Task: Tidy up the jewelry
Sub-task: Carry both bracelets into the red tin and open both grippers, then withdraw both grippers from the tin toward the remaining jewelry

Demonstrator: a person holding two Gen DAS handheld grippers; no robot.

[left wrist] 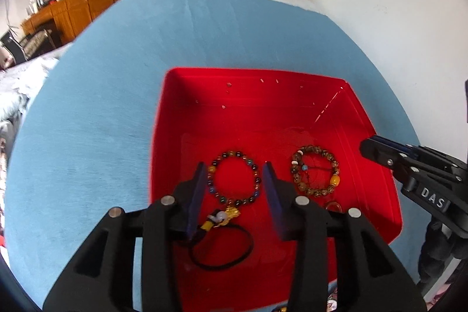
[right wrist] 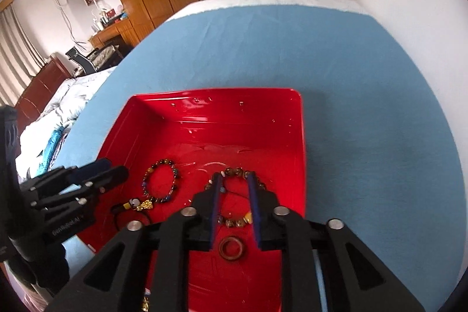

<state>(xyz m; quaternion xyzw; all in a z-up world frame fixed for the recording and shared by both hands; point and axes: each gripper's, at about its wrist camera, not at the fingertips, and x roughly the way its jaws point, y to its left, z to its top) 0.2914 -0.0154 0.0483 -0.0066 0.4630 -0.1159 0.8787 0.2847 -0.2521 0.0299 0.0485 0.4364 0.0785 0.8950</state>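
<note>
My left gripper (left wrist: 235,168) hangs with fingers apart and empty over the dark multicolour bracelet (left wrist: 234,177), its ring flat between my fingertips and its charm and black cord loop (left wrist: 222,249) trailing back toward me, so its long axis runs near-far. My right gripper (right wrist: 234,180) is also apart, straddling the brown bracelet (right wrist: 238,196), a round one with no real axis, with the brown ring (right wrist: 231,248) nearest me. Everything sits in the near part of the red tray (right wrist: 302,136), probably to keep the pieces separate.

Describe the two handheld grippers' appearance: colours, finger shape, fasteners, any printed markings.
Both are matte black with cut-out, triangulated frames and round silver fasteners. The left gripper and right gripper carry flat dark-blue finger pads. White lettering marks the sides: "DAS" on the right, small unreadable text on the left.
</note>
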